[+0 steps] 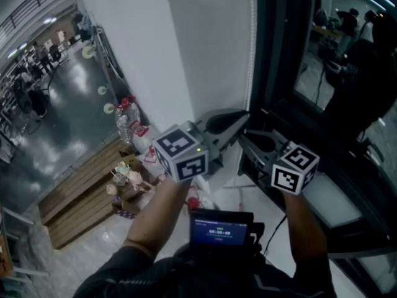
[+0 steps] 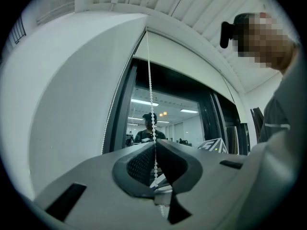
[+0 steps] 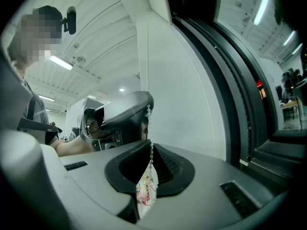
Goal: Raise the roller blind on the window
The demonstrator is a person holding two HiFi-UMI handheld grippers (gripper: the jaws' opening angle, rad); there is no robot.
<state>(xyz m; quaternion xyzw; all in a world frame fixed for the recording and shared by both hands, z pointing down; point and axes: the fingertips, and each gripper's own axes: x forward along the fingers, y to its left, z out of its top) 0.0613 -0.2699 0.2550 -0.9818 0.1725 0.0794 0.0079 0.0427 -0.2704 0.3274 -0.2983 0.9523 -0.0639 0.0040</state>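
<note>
Nearest the lens in the head view, a small screen [image 1: 220, 230] sits at 6 o'clock, just below the two forearms.

Above it, the bead chain [image 2: 150, 90] of the roller blind [image 1: 211, 48] hangs straight down near the blind's right edge. It runs from 12 o'clock into both claws. The left claw [image 2: 154, 145] is pressed together on the chain, and the beads pass between its tips and on down behind the pads. The right claw [image 3: 150, 145] pinches the same chain lower down. In the right gripper view the left claw [image 3: 146, 110] shows at 12 o'clock, just above the right one, with a short straight run of beads between them. In the head view the two claws meet at the chain, the left claw [image 1: 243, 118] from 9 o'clock and the right claw [image 1: 245, 136] from 4 o'clock.

At 3 o'clock of the blind stands the dark window [image 1: 329, 48] in its black frame. At 9 o'clock is a white wall [image 1: 124, 23]. Far below, at 8 o'clock on the floor [image 1: 68, 117], stand water bottles [image 1: 126, 120] beside a wooden pallet [image 1: 80, 197] with small items on it.
</note>
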